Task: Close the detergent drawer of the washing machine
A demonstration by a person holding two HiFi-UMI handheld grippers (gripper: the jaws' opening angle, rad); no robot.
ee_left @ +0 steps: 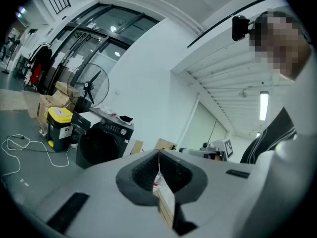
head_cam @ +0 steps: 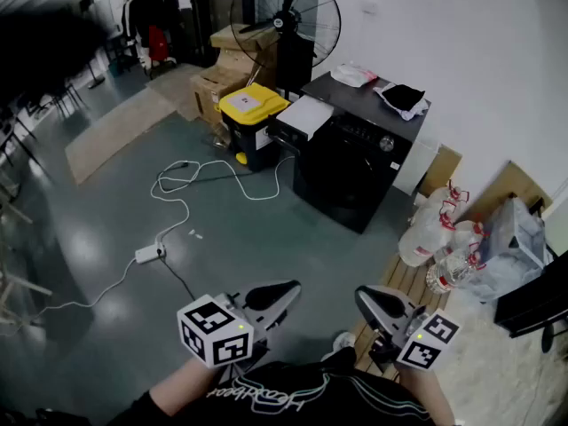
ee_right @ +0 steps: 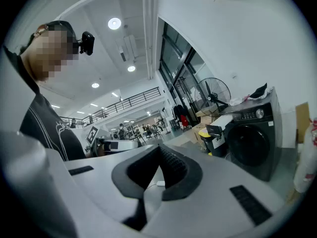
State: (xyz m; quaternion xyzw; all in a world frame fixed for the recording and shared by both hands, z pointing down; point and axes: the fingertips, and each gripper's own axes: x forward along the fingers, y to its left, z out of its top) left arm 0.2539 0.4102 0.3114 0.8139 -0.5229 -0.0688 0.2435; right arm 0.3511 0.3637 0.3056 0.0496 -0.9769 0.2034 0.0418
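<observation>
Two grippers sit low in the head view, close to the person's body and well apart from the washing machine [head_cam: 351,171]. The left gripper [head_cam: 280,293] has its jaws pressed together at the tips, as its own view shows [ee_left: 158,155], with nothing pinched between them. The right gripper [head_cam: 373,298] is the same: tips meeting and nothing between them in its own view [ee_right: 158,147].

The black, front-loading machine stands against the white wall across the grey floor. Its detergent drawer [head_cam: 302,118] juts out from the upper front corner (the white top face is plainly visible), so it is not closed; the drawer also shows in the left gripper view [ee_left: 81,120] and the right gripper view [ee_right: 220,125]. A yellow-lidded bin [head_cam: 251,105] stands just beside the drawer, and a large fan [head_cam: 286,16] rises behind it. A black cloth [head_cam: 404,98] lies on the machine's top. A white cable [head_cam: 177,198] snakes over the floor to a power strip [head_cam: 148,254], and clear water bottles [head_cam: 430,233] cluster to the machine's right
</observation>
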